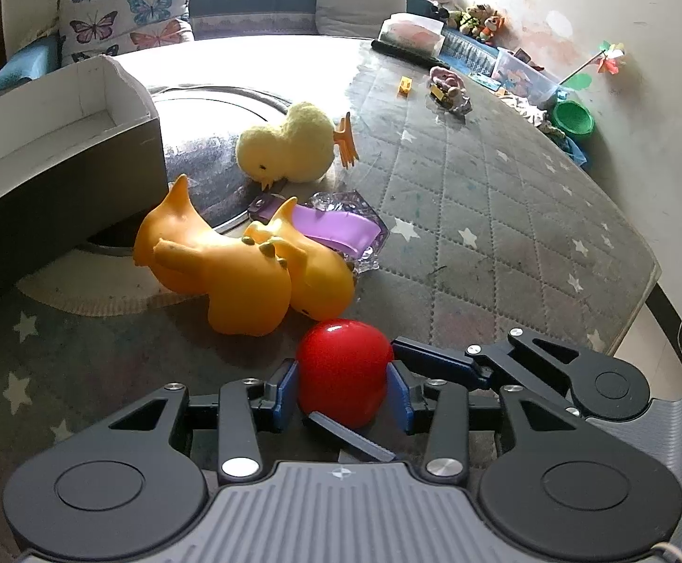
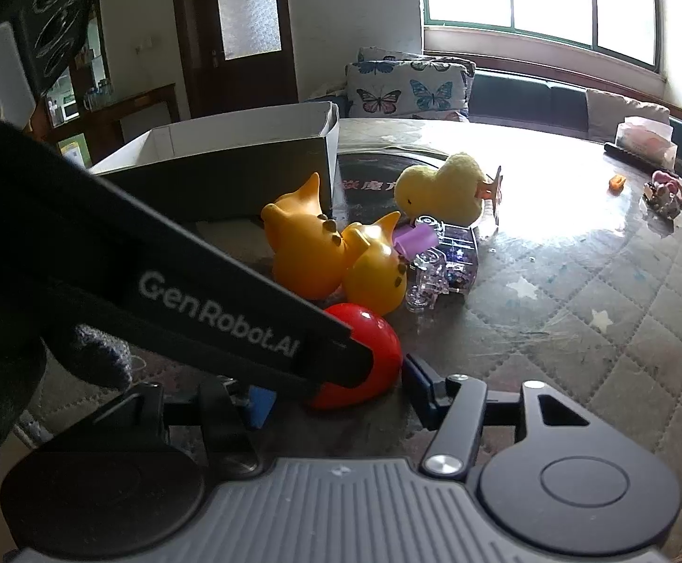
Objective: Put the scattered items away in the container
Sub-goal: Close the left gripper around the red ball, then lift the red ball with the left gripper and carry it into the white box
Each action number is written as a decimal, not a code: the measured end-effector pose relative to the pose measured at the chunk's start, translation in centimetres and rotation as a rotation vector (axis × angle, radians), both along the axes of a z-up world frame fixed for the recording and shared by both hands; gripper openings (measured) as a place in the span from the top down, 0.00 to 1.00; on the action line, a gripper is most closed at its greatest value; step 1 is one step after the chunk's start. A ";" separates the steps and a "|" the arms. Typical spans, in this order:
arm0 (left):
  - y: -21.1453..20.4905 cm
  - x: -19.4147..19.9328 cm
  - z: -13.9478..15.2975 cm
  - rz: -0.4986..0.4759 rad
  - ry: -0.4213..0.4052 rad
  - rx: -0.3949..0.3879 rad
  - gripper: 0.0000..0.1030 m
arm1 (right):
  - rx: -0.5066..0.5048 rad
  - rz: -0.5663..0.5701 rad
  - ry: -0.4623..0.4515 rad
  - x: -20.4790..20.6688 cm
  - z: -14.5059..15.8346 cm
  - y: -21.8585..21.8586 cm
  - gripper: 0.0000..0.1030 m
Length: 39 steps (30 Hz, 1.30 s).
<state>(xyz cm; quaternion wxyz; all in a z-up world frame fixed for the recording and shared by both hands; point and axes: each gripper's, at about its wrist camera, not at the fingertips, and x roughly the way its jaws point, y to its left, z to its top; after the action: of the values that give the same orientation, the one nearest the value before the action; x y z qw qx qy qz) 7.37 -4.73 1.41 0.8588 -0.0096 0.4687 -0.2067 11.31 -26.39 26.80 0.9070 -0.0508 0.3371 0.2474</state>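
Note:
A red ball [image 1: 343, 368] sits on the mat between the blue pads of my left gripper [image 1: 344, 391], which is shut on it. It also shows in the right wrist view [image 2: 371, 356]. My right gripper [image 2: 336, 399] is open just behind the ball, with the left gripper's body crossing in front of it. Two orange rubber toys [image 1: 247, 272] lie beyond the ball. A yellow plush chick [image 1: 289, 143] and a clear purple toy [image 1: 341, 227] lie behind them. The open cardboard box [image 1: 59, 140] stands at the left, and it shows in the right wrist view [image 2: 228, 155].
A quilted star mat [image 1: 481, 216] covers the floor. Small toys [image 1: 448, 89], a clear bin [image 1: 524, 75] and a green bowl [image 1: 573, 117] lie far right by the wall. A sofa with butterfly cushions [image 1: 125, 14] stands behind.

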 end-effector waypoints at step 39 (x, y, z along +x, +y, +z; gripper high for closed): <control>5.9 0.9 6.9 0.144 -0.137 -0.074 0.57 | -0.024 0.149 -0.158 2.7 6.4 5.0 0.43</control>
<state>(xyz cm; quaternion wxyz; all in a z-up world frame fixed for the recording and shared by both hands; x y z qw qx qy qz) 8.28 1.18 8.31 0.9005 -0.0606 0.3991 -0.1617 13.99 -21.37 33.18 0.9091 -0.1062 0.2628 0.3053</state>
